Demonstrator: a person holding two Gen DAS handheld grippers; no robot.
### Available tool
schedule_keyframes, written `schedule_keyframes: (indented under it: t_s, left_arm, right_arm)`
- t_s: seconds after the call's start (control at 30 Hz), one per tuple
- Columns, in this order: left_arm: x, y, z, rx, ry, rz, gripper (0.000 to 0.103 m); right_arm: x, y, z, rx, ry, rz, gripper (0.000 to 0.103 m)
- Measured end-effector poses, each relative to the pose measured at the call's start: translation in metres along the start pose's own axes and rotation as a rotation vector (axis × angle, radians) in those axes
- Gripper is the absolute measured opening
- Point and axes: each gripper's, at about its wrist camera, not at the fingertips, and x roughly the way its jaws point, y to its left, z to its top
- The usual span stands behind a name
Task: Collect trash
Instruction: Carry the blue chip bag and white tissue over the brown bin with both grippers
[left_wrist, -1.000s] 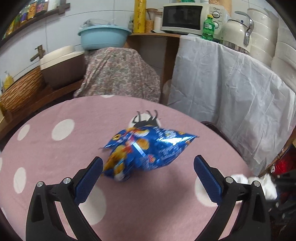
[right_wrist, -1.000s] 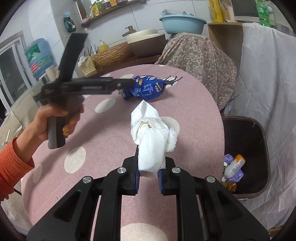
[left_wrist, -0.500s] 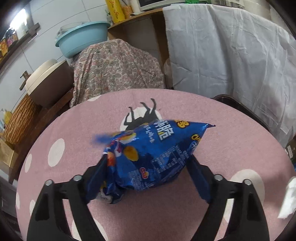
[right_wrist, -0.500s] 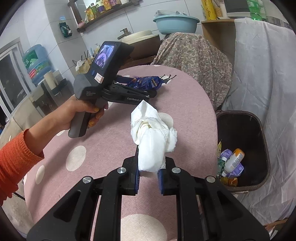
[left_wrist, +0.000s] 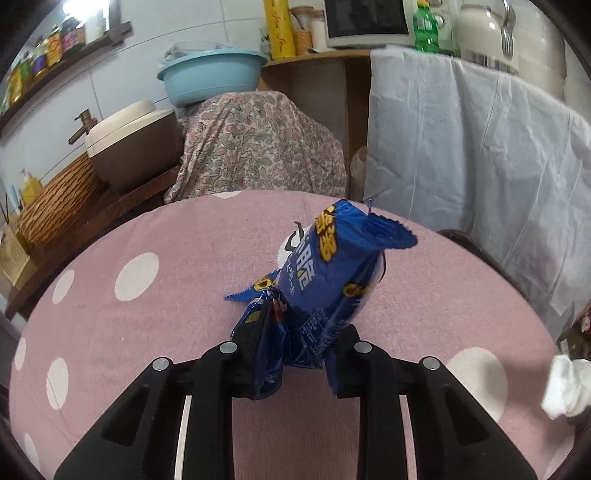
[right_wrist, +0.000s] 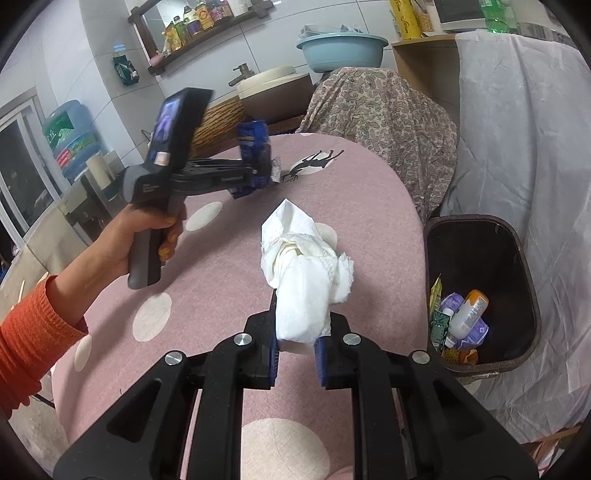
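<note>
Our left claw (left_wrist: 295, 354) has just closed, clamping the blue snack bag (left_wrist: 325, 291) above the desk (left_wrist: 147, 332); our right claw (right_wrist: 297, 354) grips crumpled tissue (right_wrist: 303, 273) beside the bin (right_wrist: 524, 258)

The trash bin (right_wrist: 480, 291) stands right of the table (right_wrist: 369, 221) (bottles and wrappers lie in it), the basin (right_wrist: 341, 51) behind.

Orange knit sleeve (right_wrist: 29, 343); black claw (right_wrist: 295, 356), blue pads, silver screws.
</note>
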Motion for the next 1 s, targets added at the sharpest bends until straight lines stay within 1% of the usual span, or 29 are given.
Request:
schedule_keyframes:
  t_s: [0.07, 0.17, 0.2, 0.27, 0.37, 0.47, 0.53, 0.6, 0.63, 0.73, 0.83, 0.93, 1.0]
  left_arm:
    - [-0.018, 0.009, -0.008, -0.054, -0.032, -0.036, 0.025]
    - [-0.043, 0.015, -0.025, -0.12, -0.06, -0.1, 0.025]
    - [-0.05, 0.015, -0.029, -0.13, -0.068, -0.115, 0.025]
    - [-0.07, 0.012, -0.043, -0.15, -0.094, -0.17, 0.025]
    - [-0.091, 0.007, -0.056, -0.176, -0.117, -0.238, 0.025]
    - [-0.108, -0.008, -0.066, -0.181, -0.123, -0.312, 0.025]
    - [-0.115, -0.02, -0.067, -0.184, -0.131, -0.378, 0.025]
    - [-0.119, -0.033, -0.064, -0.18, -0.134, -0.43, 0.025]
    - [-0.119, -0.04, -0.062, -0.171, -0.134, -0.445, 0.025]
    - [-0.115, -0.069, -0.052, -0.115, -0.132, -0.466, 0.025]
    - [-0.108, -0.092, -0.042, -0.092, -0.126, -0.497, 0.025]
    - [-0.095, -0.114, -0.029, -0.072, -0.119, -0.507, 0.025]
    - [-0.084, -0.128, -0.02, -0.074, -0.1, -0.529, 0.025]
  right_arm:
    - [-0.002, -0.002, -0.002, 0.007, -0.003, 0.003, 0.016]
    - [-0.005, -0.003, -0.005, 0.018, -0.014, 0.011, 0.016]
    - [-0.006, -0.003, -0.006, 0.018, -0.017, 0.012, 0.016]
    - [-0.009, -0.002, -0.01, 0.015, -0.026, 0.007, 0.016]
    - [-0.015, -0.001, -0.016, 0.013, -0.048, 0.001, 0.016]
    - [-0.023, -0.001, -0.023, 0.009, -0.074, -0.012, 0.016]
    - [-0.029, -0.004, -0.026, 0.017, -0.088, -0.016, 0.016]
    - [-0.036, -0.009, -0.029, 0.027, -0.102, -0.021, 0.016]
    - [-0.041, -0.012, -0.031, 0.031, -0.112, -0.03, 0.016]
    - [-0.052, -0.027, -0.032, 0.055, -0.133, -0.055, 0.016]
    - [-0.062, -0.05, -0.034, 0.1, -0.152, -0.086, 0.016]
    - [-0.067, -0.077, -0.033, 0.126, -0.157, -0.146, 0.016]
    - [-0.065, -0.099, -0.033, 0.151, -0.149, -0.188, 0.016]
